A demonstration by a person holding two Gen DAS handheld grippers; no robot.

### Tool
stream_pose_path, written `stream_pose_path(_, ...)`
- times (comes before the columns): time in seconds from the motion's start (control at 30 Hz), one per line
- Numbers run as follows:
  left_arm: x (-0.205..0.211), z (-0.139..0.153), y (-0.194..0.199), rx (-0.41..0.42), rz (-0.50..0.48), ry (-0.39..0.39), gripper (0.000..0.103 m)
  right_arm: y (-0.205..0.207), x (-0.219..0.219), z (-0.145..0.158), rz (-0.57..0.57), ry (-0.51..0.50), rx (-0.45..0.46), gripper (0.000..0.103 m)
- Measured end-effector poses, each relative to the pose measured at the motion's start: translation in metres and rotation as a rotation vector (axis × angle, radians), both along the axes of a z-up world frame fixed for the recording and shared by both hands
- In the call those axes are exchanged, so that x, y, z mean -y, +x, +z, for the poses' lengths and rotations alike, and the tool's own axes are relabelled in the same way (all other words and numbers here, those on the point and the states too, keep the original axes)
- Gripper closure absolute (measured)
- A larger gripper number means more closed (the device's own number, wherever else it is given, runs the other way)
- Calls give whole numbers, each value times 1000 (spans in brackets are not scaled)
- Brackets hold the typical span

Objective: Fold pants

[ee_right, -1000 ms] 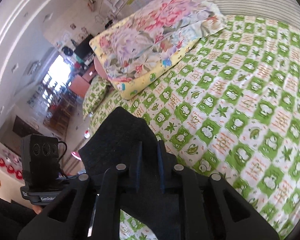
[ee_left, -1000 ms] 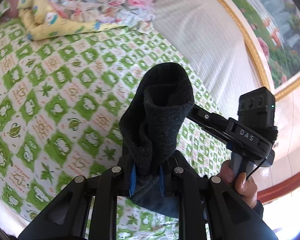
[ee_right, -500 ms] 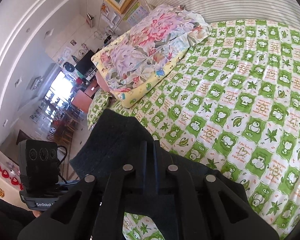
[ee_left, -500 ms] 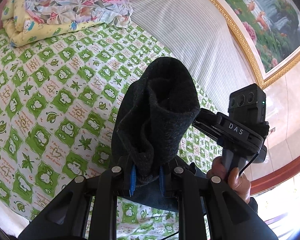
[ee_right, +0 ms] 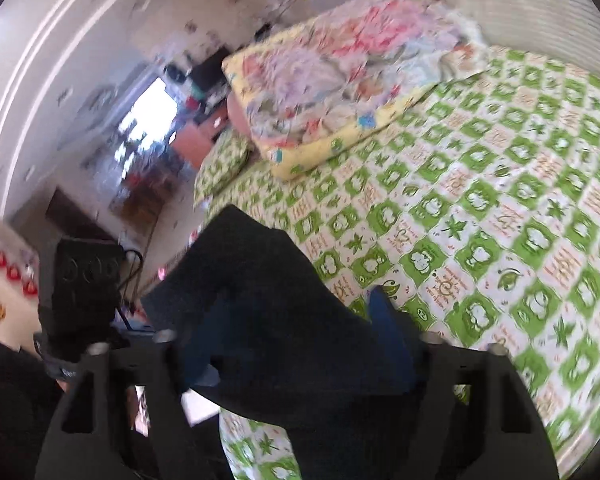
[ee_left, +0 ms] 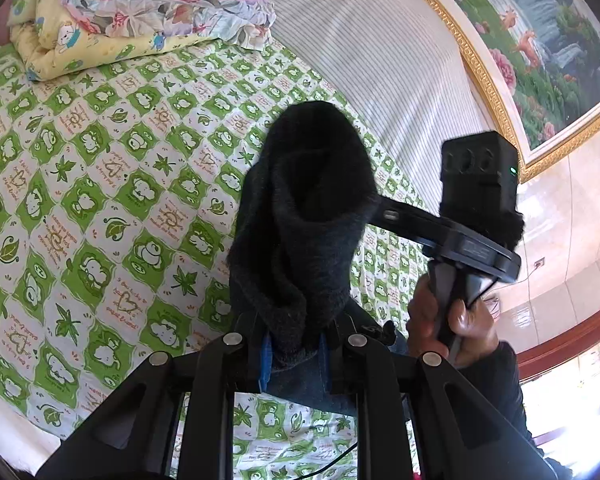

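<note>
Your left gripper [ee_left: 291, 354] has its jaws narrowed hard on a bunched fold of the dark pants [ee_left: 304, 216], which rise in a rolled hump above the blue pads. Your right gripper [ee_right: 296, 344] has just been opening its jaws: they now stand wide, with the pants [ee_right: 260, 300] lying loosely between them and not pinched.

You hold the garment above the bed [ee_left: 100, 184], whose sheet is a green-and-white check printed with leaves and small animals. A floral quilt [ee_left: 156, 0] on a yellow pillow lies at the head of the bed, and a striped headboard [ee_left: 380, 48] runs beside it.

Only your left wrist view shows the gold-framed landscape painting [ee_left: 548, 40], the red wood trim near a bright window, and your right hand [ee_left: 452, 320] gripping its handle in a dark sleeve. Only your right wrist view, which is blurred, shows the far side of the room: white moulded wall, a bright doorway, cluttered furniture, and a second green pillow [ee_right: 224, 160] beside the quilt.
</note>
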State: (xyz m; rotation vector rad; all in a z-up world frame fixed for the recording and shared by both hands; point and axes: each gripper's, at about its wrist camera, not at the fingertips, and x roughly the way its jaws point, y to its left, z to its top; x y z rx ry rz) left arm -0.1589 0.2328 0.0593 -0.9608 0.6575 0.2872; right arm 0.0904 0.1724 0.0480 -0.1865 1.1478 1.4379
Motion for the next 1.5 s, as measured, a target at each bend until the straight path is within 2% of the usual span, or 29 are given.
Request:
stream_pose_path(0.03, 0, 0, 1, -1, 0, 0, 86, 2, -5, -4, 21, -21, 1, 51)
stream_pose_path(0.1, 2, 0, 2, -2, -4, 2, 86, 4, -11, -9, 47, -50, 3, 76)
stream_pose_path(0.17, 4, 1, 3, -2, -10, 5, 86, 3, -12, -12, 69, -57, 15, 91)
stream_pose_path(0.27, 9, 5, 6, 8, -25, 8, 86, -1, -6, -8, 52, -44, 26, 92)
stream_pose_path(0.47, 30, 21, 16, 37, -91, 29, 86, -5, 32, 10, -58, 16, 39, 94)
stream_pose_path(0.77, 86, 39, 53, 64, -245, 65, 86, -10, 125, 36, -238, 95, 33, 94)
stream_pose_path(1.03, 143, 32, 90, 29, -375, 68, 86, -13, 200, 27, -382, 126, -5, 94)
stream_pose_path(1.5, 216, 2, 136, -66, -534, 106, 86, -21, 284, 8, -545, 156, -47, 96)
